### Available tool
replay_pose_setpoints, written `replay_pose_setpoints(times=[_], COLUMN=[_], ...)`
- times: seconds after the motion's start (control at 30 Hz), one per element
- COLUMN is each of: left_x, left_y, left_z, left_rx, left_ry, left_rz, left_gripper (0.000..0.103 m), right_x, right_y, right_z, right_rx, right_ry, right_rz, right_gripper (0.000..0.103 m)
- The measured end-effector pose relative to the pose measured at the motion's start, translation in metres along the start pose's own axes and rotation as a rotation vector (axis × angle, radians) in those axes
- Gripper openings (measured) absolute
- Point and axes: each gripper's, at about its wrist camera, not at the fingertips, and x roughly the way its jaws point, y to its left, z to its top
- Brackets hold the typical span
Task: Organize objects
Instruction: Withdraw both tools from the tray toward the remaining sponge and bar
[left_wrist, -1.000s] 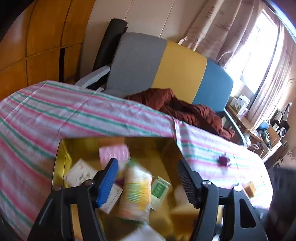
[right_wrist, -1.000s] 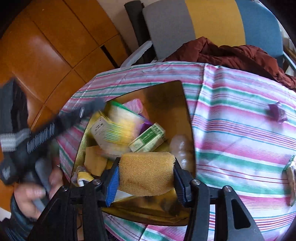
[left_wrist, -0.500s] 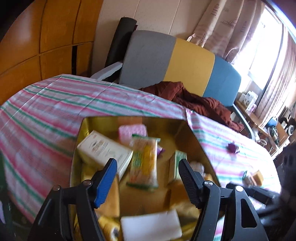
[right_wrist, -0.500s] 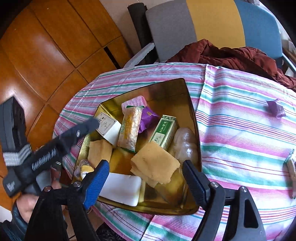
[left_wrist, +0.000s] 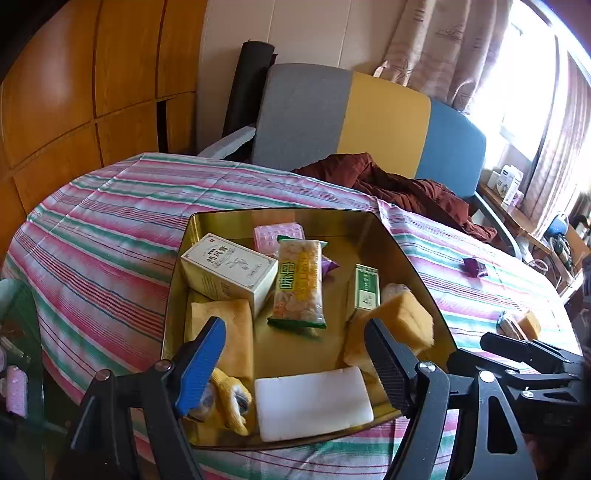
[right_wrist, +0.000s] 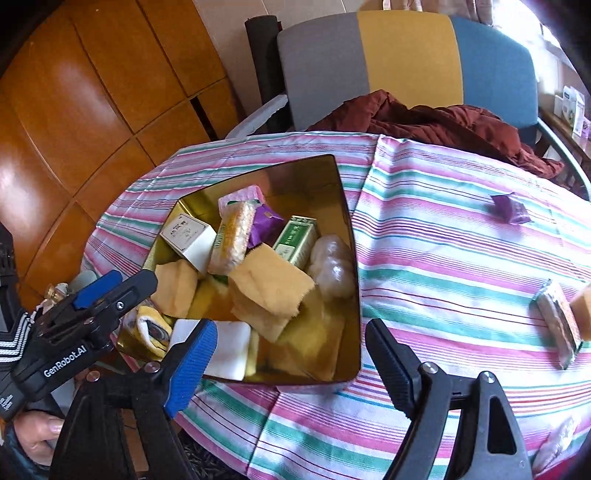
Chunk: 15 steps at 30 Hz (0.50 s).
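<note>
A gold tin (left_wrist: 176, 284) (right_wrist: 350, 258) stands on the striped tablecloth. It holds a white box (left_wrist: 229, 269), a yellow snack pack (left_wrist: 299, 284), a green box (left_wrist: 366, 286), a white block (left_wrist: 314, 402) and yellow sponges. The biggest sponge (right_wrist: 269, 288) lies loose on the pile. My left gripper (left_wrist: 295, 330) hovers over the tin's near end, its jaws opening, with nothing between them. My right gripper (right_wrist: 291, 328) stands open and empty above the tin's near rim. A purple packet (right_wrist: 511, 208), a dark packet (right_wrist: 557, 325) and a sponge piece (right_wrist: 583, 310) lie on the cloth to the right.
A grey, yellow and blue chair (left_wrist: 369, 114) with a red cloth (left_wrist: 399, 184) stands behind the table. Wooden panels (left_wrist: 92, 74) fill the left. A side table with small items (left_wrist: 517, 206) is by the window. A hand (right_wrist: 33, 432) holds the left gripper.
My right gripper has let go of the yellow sponge, which now rests in the tin, and has drawn back. The left gripper has pulled back over the tin with wider jaws.
</note>
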Motion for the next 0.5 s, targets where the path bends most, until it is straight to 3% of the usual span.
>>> replay_pose_setpoints(times=[0.5], left_x=[-0.008], left_y=[-0.019], left_z=[-0.009], left_rx=[0.063], left_ry=[-0.004], left_rz=[-0.001], left_gripper=[0.078], right_x=[-0.013], right_y=[-0.01], right_z=[-0.018], right_rx=[0.008], right_ry=[-0.027], right_rz=[-0.06], right_gripper=[0.084])
